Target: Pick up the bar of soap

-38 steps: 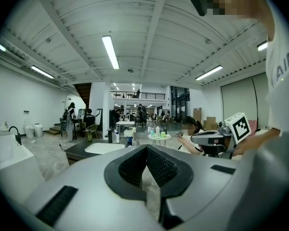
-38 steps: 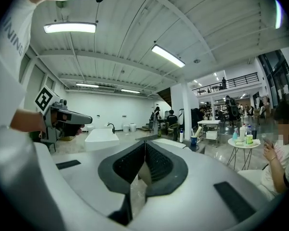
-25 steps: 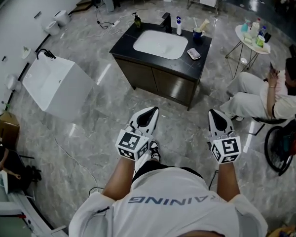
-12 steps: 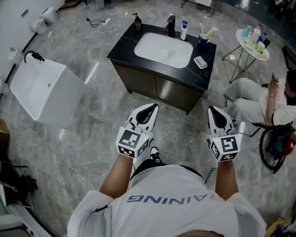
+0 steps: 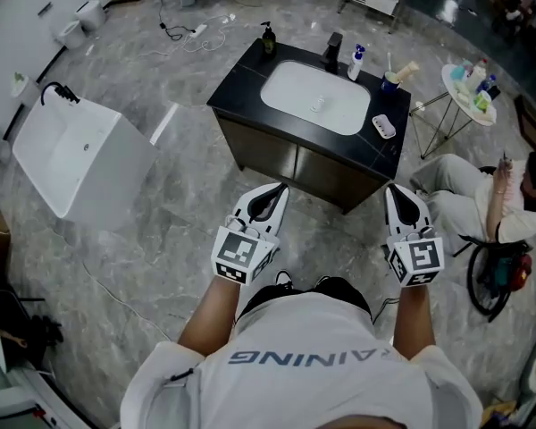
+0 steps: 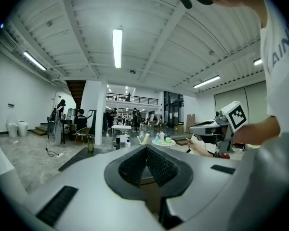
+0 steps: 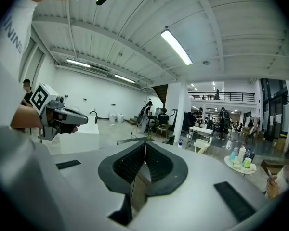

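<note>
Head view: the bar of soap (image 5: 383, 126) lies on the black surface (image 5: 241, 88), just right of the white sink (image 5: 315, 98). The left claw (image 5: 270, 200) and right claw (image 5: 402, 197) are both closed on nothing, held well short of the sink (the person's shirt shows the letters "AINING", seen reversed).

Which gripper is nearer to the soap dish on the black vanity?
Right. The right gripper is short of the vanity, in line with the soap dish; the left gripper is farther left.
</note>
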Demonstrator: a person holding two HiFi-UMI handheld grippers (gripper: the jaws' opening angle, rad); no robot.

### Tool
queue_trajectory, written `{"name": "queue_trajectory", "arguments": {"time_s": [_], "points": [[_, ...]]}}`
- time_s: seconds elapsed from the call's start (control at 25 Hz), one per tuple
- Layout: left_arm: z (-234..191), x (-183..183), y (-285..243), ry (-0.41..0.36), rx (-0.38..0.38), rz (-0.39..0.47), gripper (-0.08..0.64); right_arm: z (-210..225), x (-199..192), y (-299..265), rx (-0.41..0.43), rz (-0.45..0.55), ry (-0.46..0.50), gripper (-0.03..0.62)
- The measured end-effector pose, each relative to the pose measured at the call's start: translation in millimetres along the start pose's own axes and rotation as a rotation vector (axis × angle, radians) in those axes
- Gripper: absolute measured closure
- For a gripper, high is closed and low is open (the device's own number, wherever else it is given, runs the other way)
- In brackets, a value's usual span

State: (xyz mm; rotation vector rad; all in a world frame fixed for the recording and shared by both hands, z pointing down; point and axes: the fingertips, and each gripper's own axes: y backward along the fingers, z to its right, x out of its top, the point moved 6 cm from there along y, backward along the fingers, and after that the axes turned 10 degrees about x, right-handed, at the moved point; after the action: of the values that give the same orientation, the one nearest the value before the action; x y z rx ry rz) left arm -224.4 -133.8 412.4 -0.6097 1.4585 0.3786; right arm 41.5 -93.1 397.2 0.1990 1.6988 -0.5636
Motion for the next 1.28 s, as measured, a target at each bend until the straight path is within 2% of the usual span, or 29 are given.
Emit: {"name": "queue_trajectory", "arguments": {"time_s": [0.24,0.68,0.96,1.12,1.28], "points": [[-10,0,-27,0.013,-0.022,-0.005,0.558,20,2,-23,-0.01,0.003,-0.019,0.575],[-10,24,-120,-0.059,-0.041,-0.022,0.558,108,-11,-59,-0.062,0.064,-0.087,0.575],[17,39,-200,-0.073,-0.084,-0.052,0.558,183,-29,-63,-0.104,0.065,-0.139,0.575],[43,44,-246,-0.155,-0.124,-0.073,0.558,222,-42,-58,-0.128,0.069,-0.175,0.575],[64,47,-279,-0.165,-0.166,-0.08,0.558,253,-57,-56,-0.147,0.066,-0.22,0.575]]}}
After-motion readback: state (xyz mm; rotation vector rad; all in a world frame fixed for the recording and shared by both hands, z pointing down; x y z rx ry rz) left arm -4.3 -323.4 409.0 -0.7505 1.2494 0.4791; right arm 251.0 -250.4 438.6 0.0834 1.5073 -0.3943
